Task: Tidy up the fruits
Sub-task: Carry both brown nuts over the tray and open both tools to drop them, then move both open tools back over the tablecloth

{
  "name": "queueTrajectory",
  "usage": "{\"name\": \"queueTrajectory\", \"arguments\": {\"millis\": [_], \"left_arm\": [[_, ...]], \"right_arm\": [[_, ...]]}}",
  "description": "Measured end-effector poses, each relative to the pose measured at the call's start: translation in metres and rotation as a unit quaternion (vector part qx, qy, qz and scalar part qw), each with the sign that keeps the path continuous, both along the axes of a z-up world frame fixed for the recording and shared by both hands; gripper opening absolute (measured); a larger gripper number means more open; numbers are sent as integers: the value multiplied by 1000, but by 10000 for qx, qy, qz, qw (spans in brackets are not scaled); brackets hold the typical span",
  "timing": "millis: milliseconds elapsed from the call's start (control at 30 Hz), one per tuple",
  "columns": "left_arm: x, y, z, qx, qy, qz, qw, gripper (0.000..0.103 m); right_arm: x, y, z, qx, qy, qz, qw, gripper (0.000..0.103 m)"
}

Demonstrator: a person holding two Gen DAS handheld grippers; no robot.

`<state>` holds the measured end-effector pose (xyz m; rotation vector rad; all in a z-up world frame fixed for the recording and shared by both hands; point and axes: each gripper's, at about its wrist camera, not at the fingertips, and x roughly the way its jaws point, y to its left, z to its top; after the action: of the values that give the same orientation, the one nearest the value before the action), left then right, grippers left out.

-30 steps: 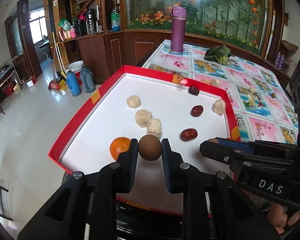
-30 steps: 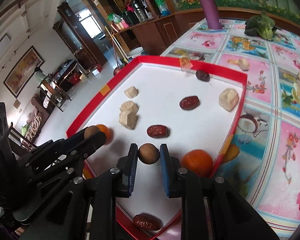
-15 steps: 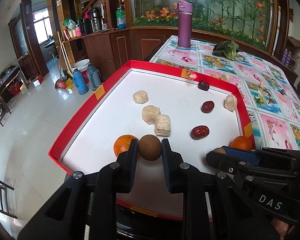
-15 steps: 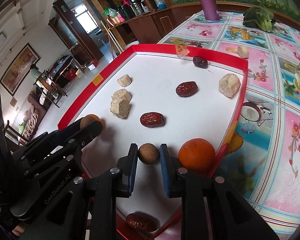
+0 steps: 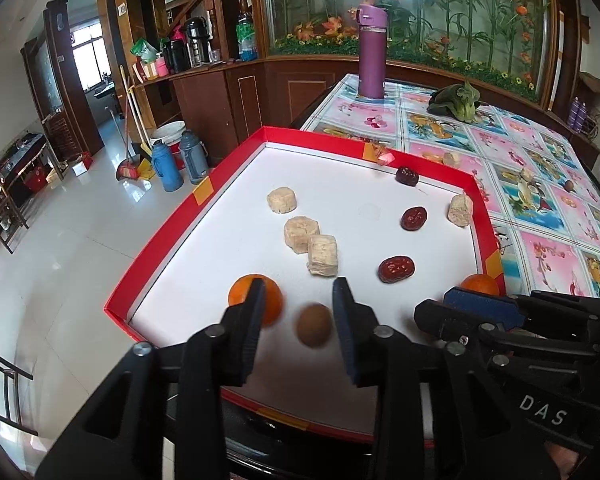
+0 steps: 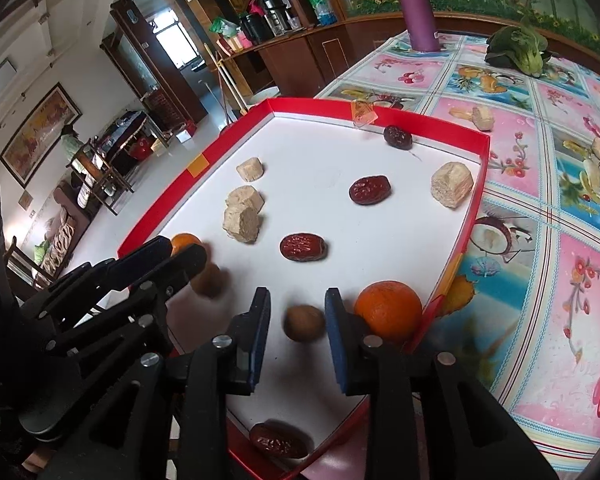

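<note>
Now both grippers are spread wide over the red tray [image 5: 188, 216]. One brown round fruit [image 5: 314, 325] sits free between the left gripper [image 5: 298, 304] fingers, beside an orange [image 5: 242, 298]. Another brown fruit [image 6: 304, 323] lies free inside the right gripper [image 6: 298, 312].

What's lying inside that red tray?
In the red tray: two oranges, two brown round fruits, red dates and pale chunks. The grippers hide part of the near end.
</note>
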<state>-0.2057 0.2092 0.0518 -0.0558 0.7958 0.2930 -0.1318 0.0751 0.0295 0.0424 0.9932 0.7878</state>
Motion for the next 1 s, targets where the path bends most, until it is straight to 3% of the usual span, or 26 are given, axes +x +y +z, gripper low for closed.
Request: {"name": "queueTrajectory", "arguments": {"millis": [67,1000], "left_arm": [[-1,-1,3,21,-31,14,10000,46],[4,-31,21,352,-99,-110,9993,48]], "right_arm": [[0,-3,3,35,-20,-49,10000,34],[13,-51,22,907,101,-285,9954,37]]}}
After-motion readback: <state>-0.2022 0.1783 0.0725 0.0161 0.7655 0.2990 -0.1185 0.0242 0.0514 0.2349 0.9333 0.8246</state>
